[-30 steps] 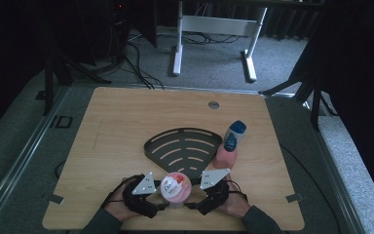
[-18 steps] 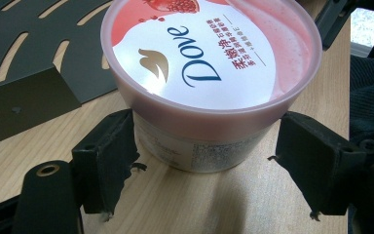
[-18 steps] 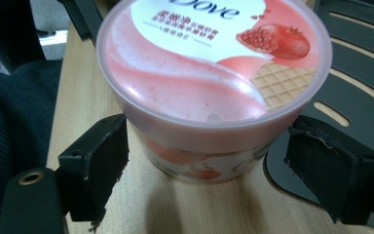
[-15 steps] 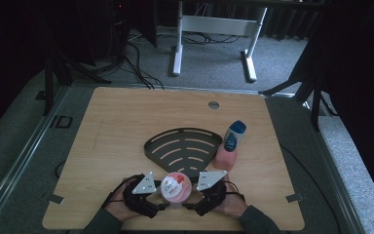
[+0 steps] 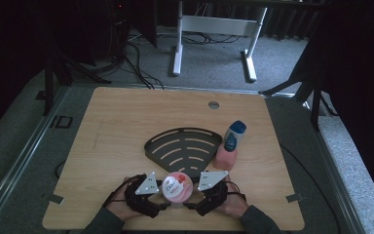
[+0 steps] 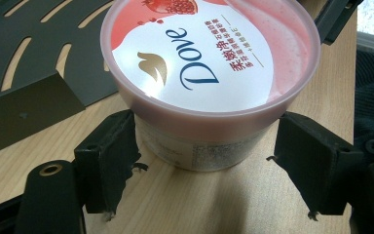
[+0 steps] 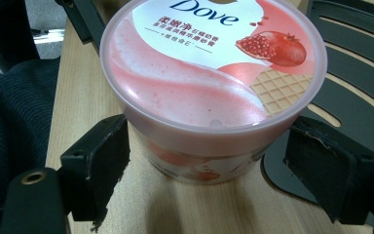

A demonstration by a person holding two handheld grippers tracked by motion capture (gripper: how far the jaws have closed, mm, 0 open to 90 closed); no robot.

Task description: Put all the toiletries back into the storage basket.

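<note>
Right gripper (image 5: 191, 197) jaws have just been opening and now stand apart on either side of the pink tub (image 5: 177, 187), not pressing it. Left gripper (image 5: 161, 196) jaws also stand apart around it. It sits on the table's (image 5: 117, 126) near edge, just before the black rack (image 5: 184, 147).

My left gripper (image 5: 161, 194) and right gripper (image 5: 191, 194): black bodies, grey three-cornered plates, black cables, brass-rimmed holes on worn black jaws; dark sleeves (image 5: 260, 225).
</note>
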